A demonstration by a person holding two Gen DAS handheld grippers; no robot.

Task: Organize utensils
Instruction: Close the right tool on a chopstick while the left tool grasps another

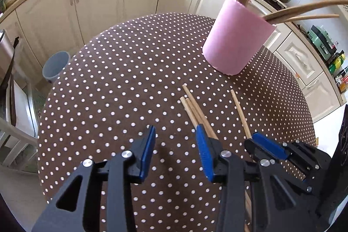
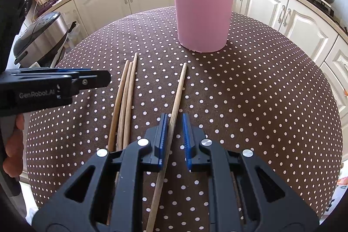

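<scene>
the bench (image 2: 261,90) under me is round and covered in brown cloth with white dots. at its far side stands the pink holder (image 2: 203,12), upright, with a bunch of wooden chopsticks already leaning out of its top.

my left hand-held gripper (image 1: 175,153) hangs above the cloth with its blue pads parted about halfway and nothing but dotted cloth between them. my right hand-held gripper (image 2: 175,140) has its jaws drawn narrow around the single chopstick (image 2: 179,88); the stick runs up between the blue pads, against the left pad with a slim gap to the right one, so i cannot tell if it is truly pinched.

just left of that stick, apart from it, the three loose chopsticks (image 2: 126,97) lie side by side on the cloth, touching one another, tips pointing toward the holder.
</scene>
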